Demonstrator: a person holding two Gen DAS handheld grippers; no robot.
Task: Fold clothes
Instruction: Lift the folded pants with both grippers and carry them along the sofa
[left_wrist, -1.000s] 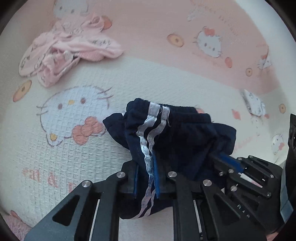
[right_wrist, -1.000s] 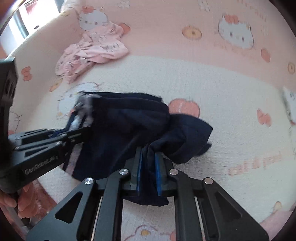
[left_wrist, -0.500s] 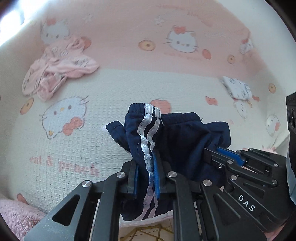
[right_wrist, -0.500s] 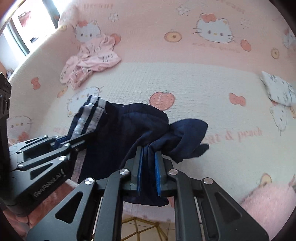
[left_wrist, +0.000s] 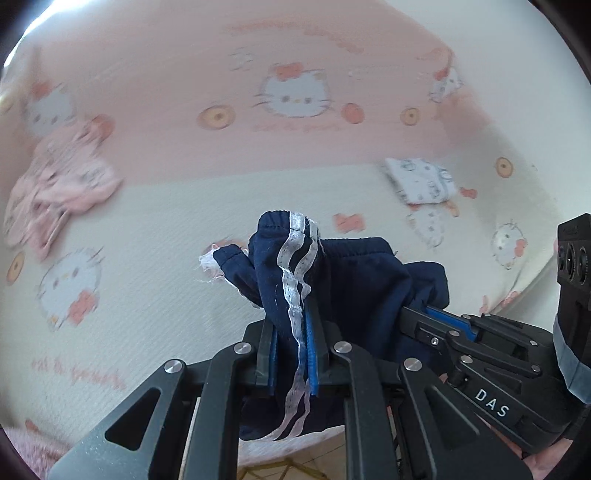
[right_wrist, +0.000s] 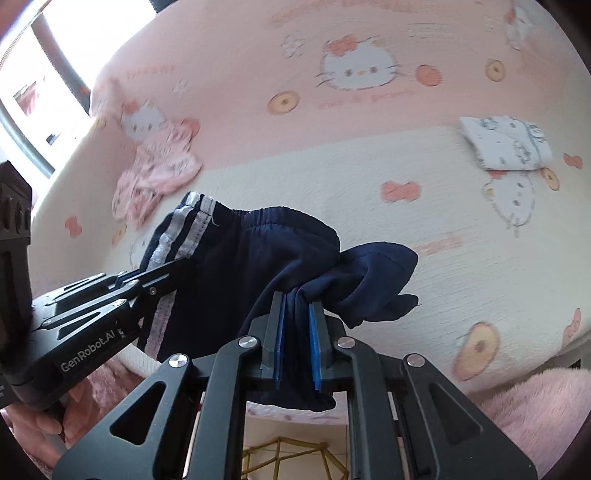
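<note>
1. Left wrist view: the left gripper (left_wrist: 291, 345) has its fingers (left_wrist: 314, 354) closed narrow on the navy shorts (left_wrist: 354, 280), gripping the side seam where the white stripes (left_wrist: 295, 273) run down. The elastic waistband rises just ahead of the fingers; the rest of the cloth hangs to their right and droops below them.
2. Same view: the right gripper (left_wrist: 428, 314) enters from the right and grips the far side of the same shorts. The garment is slung between the two grippers, above the patterned bed cover (left_wrist: 147, 302).
3. Same view, elsewhere: a crumpled pink garment (left_wrist: 55, 192) lies well to the left of the fingers; a small folded white cloth (left_wrist: 421, 181) lies ahead and to the right.
4. Right wrist view: the right gripper's (right_wrist: 297, 332) fingers are pinched narrow on a bunched wad of navy fabric; a loose flap spills just to their right. The left gripper (right_wrist: 147, 273) holds the striped edge off to the left.
5. Handling judgement: light, soft and limp, with no stiffness of its own; it sags and bunches wherever it is unsupported. The fabric looks smooth, so a shallow pinch may slip.
6. Hold judgement: the waistband corners and side seams offer the thickest purchase; the right-hand grip on gathered cloth appears less tidy for a flat fold.
</note>
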